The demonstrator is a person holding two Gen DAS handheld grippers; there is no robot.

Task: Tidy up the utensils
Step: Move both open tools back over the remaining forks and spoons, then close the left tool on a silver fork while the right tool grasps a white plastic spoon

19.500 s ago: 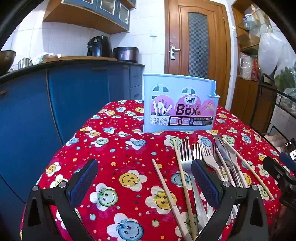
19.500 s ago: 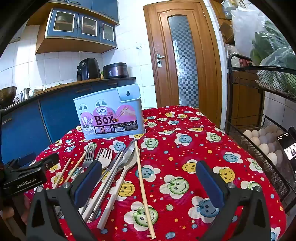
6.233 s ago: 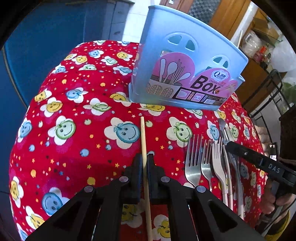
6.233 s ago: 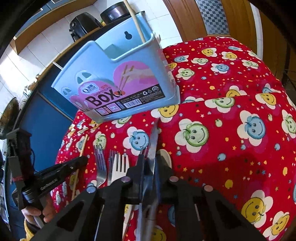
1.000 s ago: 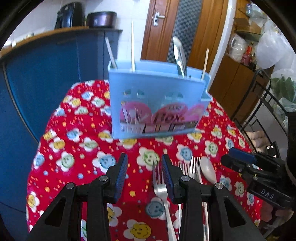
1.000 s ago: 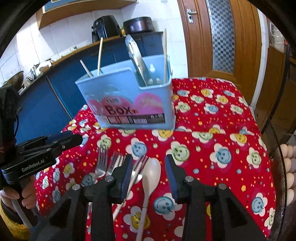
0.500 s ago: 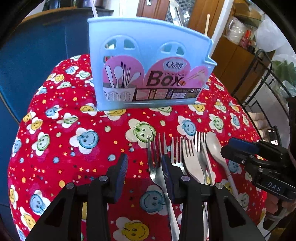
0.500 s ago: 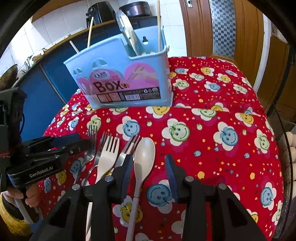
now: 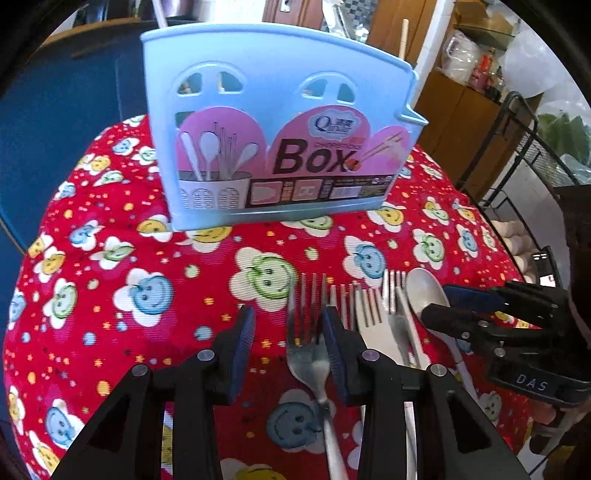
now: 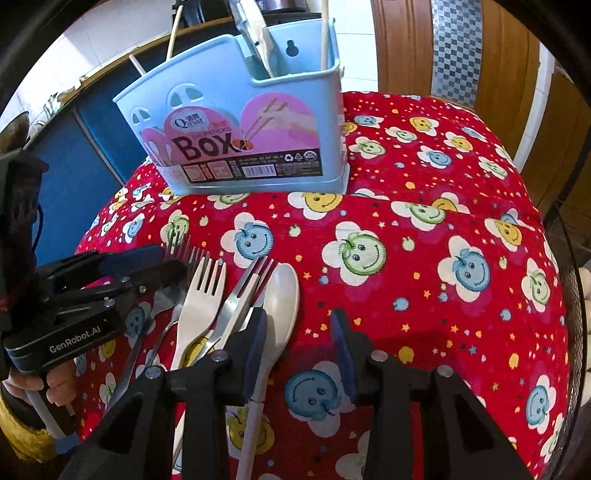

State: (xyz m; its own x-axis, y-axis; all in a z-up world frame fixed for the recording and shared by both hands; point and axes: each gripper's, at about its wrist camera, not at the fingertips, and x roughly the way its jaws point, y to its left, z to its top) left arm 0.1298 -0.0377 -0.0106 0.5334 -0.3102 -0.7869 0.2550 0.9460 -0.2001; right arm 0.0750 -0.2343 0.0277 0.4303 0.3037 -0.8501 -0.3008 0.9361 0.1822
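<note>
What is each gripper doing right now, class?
Left gripper: open, jaws astride a metal fork, holding nothing.
Right gripper: open, holding nothing, beside a white spoon.

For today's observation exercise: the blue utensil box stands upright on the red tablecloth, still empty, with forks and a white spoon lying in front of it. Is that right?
Not quite. The blue utensil box is not empty: the right wrist view shows chopsticks and a metal utensil standing in it. It does stand upright on the red tablecloth, with forks and a white spoon in front.
</note>
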